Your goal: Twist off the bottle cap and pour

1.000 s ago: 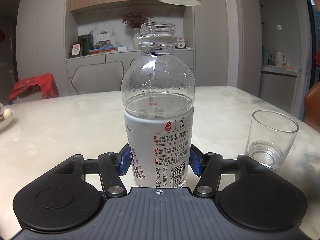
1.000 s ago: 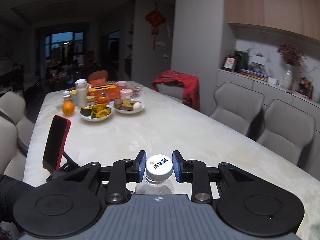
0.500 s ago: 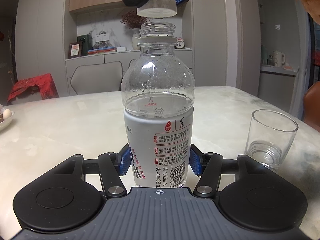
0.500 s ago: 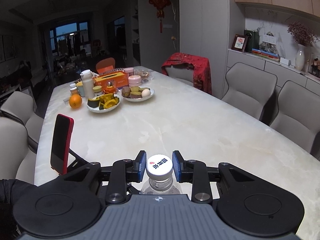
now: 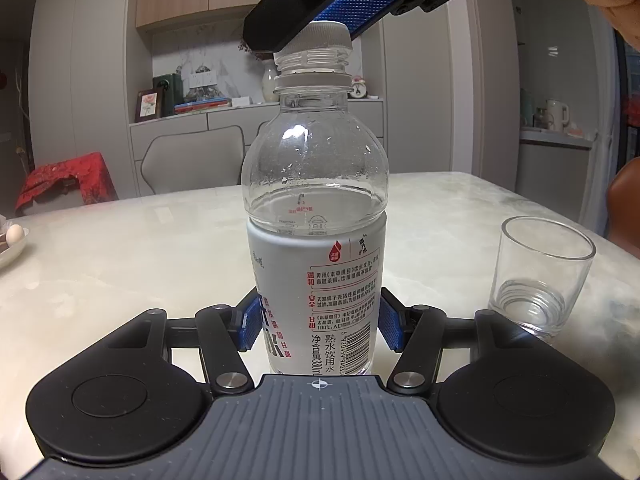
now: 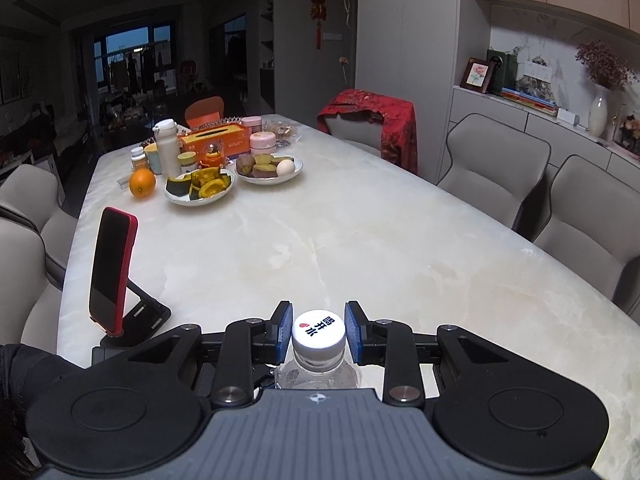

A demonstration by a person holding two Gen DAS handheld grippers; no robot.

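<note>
A clear water bottle (image 5: 316,208) with a white label stands upright on the marble table (image 5: 120,264), about half full. My left gripper (image 5: 316,320) is shut on its lower body. My right gripper (image 6: 318,332) is shut on the white cap (image 6: 319,331), which sits tilted on top of the bottle's threaded neck; the cap also shows in the left wrist view (image 5: 320,38). An empty clear glass (image 5: 540,276) stands on the table to the right of the bottle.
A red phone on a stand (image 6: 112,272) is at the left of the table. Plates of food (image 6: 200,188), an orange (image 6: 142,183), a tissue box and jars stand at the far end. Chairs (image 6: 492,168) line the right side.
My right gripper has come down with the cap from above the open neck onto the top of the bottle. The bottle and left gripper have not moved.
</note>
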